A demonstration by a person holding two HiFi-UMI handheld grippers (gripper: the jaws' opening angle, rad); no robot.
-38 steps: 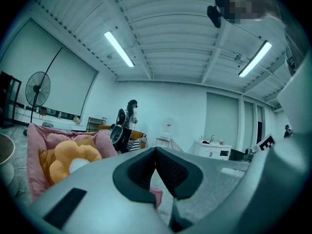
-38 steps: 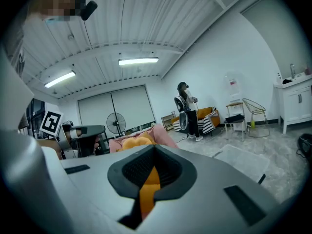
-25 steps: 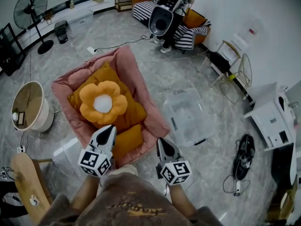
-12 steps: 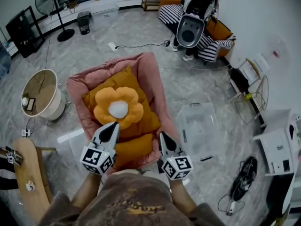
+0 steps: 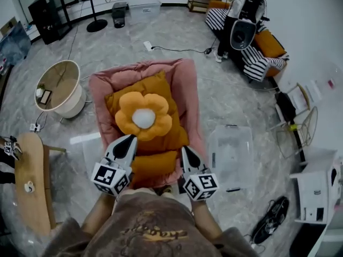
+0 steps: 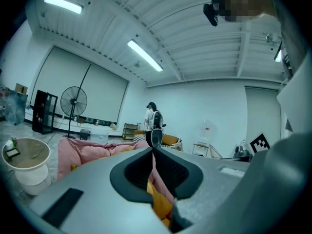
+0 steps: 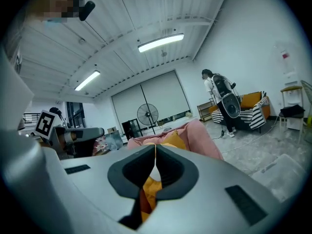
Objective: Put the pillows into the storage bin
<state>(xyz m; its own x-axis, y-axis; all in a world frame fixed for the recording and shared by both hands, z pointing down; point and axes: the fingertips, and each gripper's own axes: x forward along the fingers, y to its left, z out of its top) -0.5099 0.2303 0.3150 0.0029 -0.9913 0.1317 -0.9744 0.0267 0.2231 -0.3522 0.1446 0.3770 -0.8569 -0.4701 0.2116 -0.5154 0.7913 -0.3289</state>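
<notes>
Jaws of the left gripper (image 5: 130,138) and the right gripper (image 5: 185,150) are clenched on nothing, above the near edge of one pink lounger (image 5: 185,90). Three orange pillows lie on it: a flower pillow (image 5: 143,116) atop a large square pillow (image 5: 159,87), and a small pillow (image 5: 154,162) nearest. One clear storage bin (image 5: 230,167) stands on the floor just beside the lounger's right.

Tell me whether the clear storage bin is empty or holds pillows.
Empty: nothing orange shows in the clear bin; the flower pillow lies on the pink lounger.
</notes>
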